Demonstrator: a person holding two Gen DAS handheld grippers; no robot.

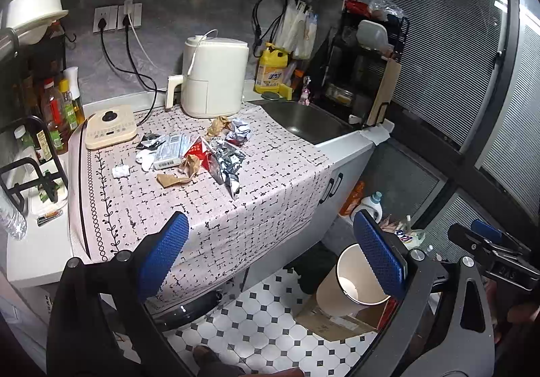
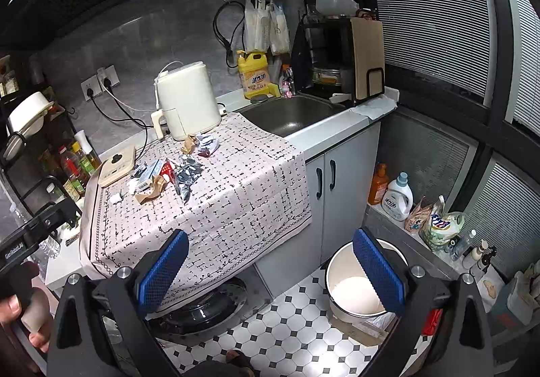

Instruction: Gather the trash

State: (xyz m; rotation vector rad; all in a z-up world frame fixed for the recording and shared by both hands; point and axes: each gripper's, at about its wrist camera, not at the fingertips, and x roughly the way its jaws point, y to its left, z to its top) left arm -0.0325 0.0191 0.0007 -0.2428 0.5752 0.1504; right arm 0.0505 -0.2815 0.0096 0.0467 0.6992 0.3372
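Note:
A pile of trash lies on the patterned tablecloth [image 1: 209,228] over the counter: crumpled brown paper [image 1: 221,124], a balled wrapper [image 1: 239,132], a red carton [image 1: 199,151], silver foil [image 1: 229,164], a white barcoded box [image 1: 168,151], a tissue wad [image 1: 120,171]. The right wrist view shows the same pile, with the carton [image 2: 167,171] and foil [image 2: 189,174]. A white bin [image 1: 330,296] [image 2: 354,289] stands on the floor at lower right. My left gripper [image 1: 271,255] and right gripper [image 2: 270,270] are both open and empty, held back from the counter's front edge.
A cream air fryer [image 1: 214,76] and an induction cooker [image 1: 109,127] stand behind the pile. The sink [image 1: 303,120] is to the right, oil bottles [image 1: 59,113] to the left. Detergent bottles [image 2: 398,194] line the floor by the window. A washing machine [image 2: 202,306] sits under the cloth.

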